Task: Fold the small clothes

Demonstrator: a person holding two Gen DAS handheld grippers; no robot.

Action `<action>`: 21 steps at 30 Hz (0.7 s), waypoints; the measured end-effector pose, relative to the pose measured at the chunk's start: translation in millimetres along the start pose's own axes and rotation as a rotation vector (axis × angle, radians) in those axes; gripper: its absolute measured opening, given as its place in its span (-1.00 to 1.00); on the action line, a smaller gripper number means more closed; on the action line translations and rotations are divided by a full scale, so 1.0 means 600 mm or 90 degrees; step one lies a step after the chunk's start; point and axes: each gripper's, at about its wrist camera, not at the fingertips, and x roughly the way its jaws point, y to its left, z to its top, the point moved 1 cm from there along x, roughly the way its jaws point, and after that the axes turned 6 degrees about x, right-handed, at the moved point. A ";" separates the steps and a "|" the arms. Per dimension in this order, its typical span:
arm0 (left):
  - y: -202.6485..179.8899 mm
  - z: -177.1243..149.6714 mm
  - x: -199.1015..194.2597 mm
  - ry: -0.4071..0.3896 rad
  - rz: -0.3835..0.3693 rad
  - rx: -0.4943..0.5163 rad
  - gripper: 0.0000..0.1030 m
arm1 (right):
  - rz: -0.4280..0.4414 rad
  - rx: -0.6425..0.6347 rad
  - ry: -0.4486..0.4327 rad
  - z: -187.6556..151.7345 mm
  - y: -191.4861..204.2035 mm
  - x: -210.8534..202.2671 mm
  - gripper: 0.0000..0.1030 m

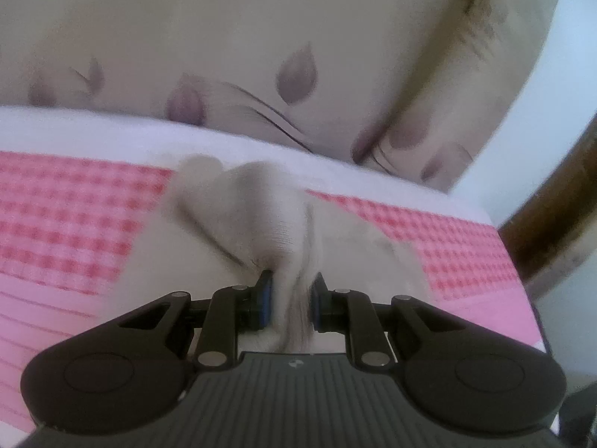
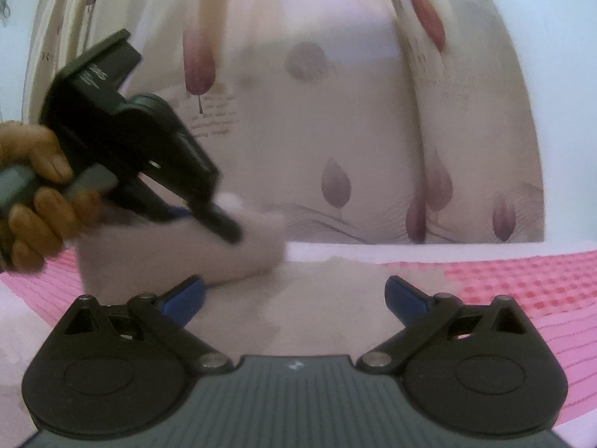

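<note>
A small pale beige garment (image 1: 261, 216) lies on a pink checked bedcover (image 1: 67, 209). My left gripper (image 1: 290, 304) is shut on a bunched fold of it, the cloth pinched between the blue pads. The right wrist view shows the same garment (image 2: 306, 298) spread flat ahead. Its left part (image 2: 179, 257) is lifted and doubled over by my left gripper (image 2: 224, 224), which a hand (image 2: 33, 201) holds. My right gripper (image 2: 294, 296) hangs just above the flat cloth, its jaws open wide with nothing between them.
A cream curtain with purple leaf prints (image 2: 335, 130) hangs behind the bed. A white strip of sheet (image 1: 112, 130) runs along the far edge of the bedcover. Dark wooden furniture (image 1: 552, 216) stands at the right.
</note>
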 end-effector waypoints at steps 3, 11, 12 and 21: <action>0.007 -0.006 0.019 0.019 -0.085 -0.036 -0.59 | 0.016 0.003 0.013 0.000 -0.002 0.002 1.00; 0.020 -0.026 -0.071 -0.130 -0.203 -0.031 0.33 | 0.075 0.000 0.057 -0.001 -0.001 0.008 1.00; 0.029 -0.038 -0.094 -0.167 -0.172 -0.005 0.56 | 0.093 0.006 0.069 -0.001 -0.002 0.010 1.00; 0.132 -0.193 -0.093 -0.244 -0.089 0.062 0.48 | 0.207 0.358 0.178 0.020 -0.074 0.099 1.00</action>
